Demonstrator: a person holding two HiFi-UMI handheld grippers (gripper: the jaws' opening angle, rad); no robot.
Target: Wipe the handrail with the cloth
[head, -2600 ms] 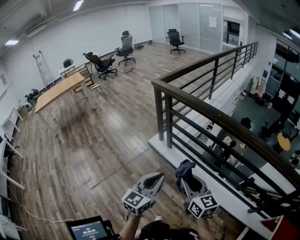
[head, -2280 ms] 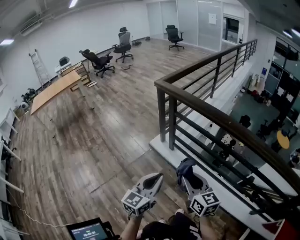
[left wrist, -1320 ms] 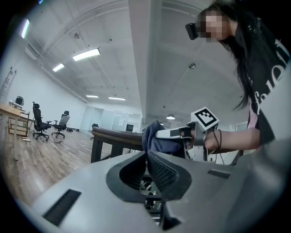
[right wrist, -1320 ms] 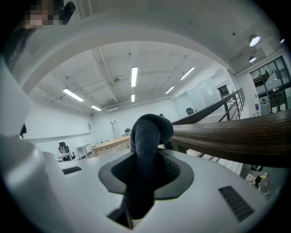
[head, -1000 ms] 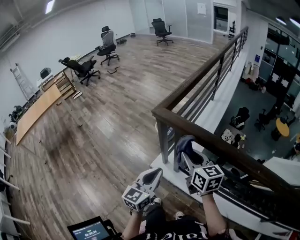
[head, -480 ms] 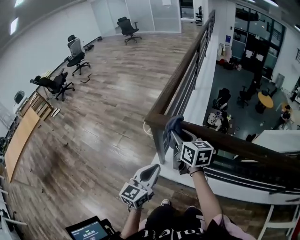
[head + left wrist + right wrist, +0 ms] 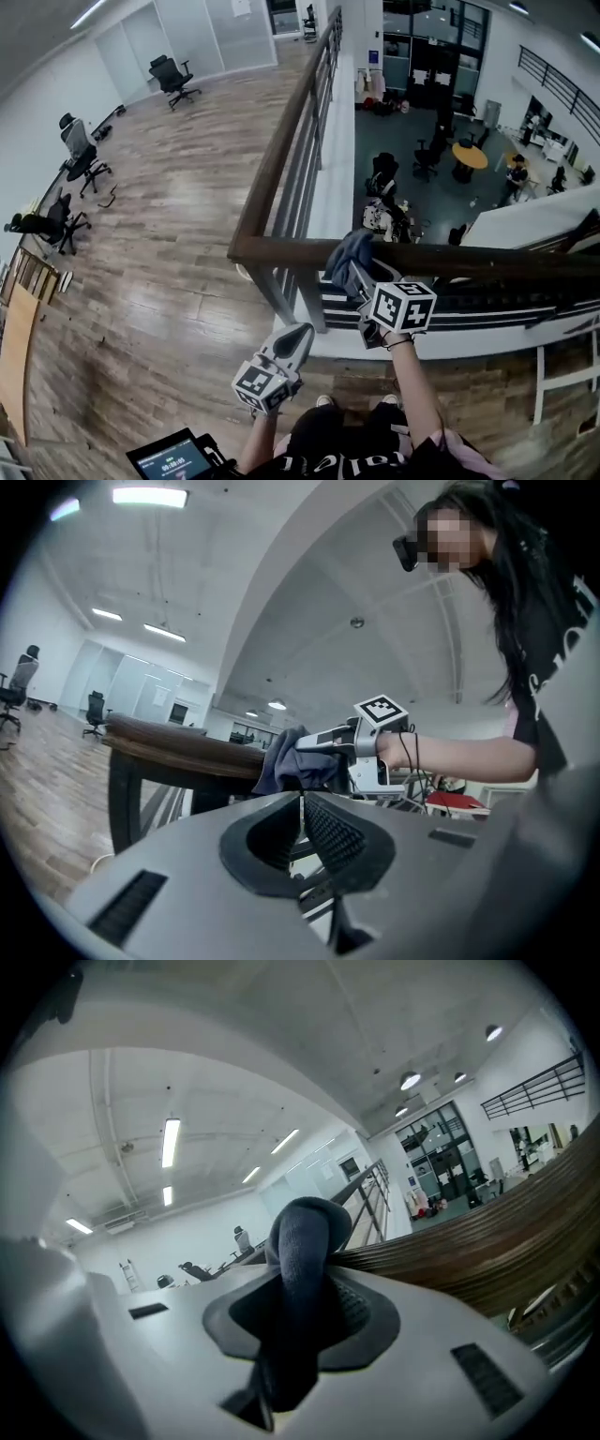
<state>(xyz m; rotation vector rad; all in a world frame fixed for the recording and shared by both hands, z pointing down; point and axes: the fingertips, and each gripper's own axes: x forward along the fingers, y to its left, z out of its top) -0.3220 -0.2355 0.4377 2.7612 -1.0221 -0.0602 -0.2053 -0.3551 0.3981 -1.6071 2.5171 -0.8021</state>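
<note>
The right hand-held gripper is clamping a dark blue-grey cloth, its jaws pressing a thick bunch of it. The cloth is lying on top of the brown wooden handrail, just beside the corner where two runs of rail are meeting. The left hand-held gripper is hanging lower, apart from the rail, with its jaws together on nothing.

The cloth is looking soft, light and limp, so it is probably going to fold and drag rather than slide flat. The deep hold across the bunched middle is suiting it, since a thin edge would likely be slipping out under friction. The rail is looking stiff and smooth, with a rounded top that the cloth should be draping over.

For open room, one run is stretching away to the right and the other is leading off toward the far glass wall. Beyond the rail the lower floor is lying open, so a loosened cloth would be falling out of reach.
</note>
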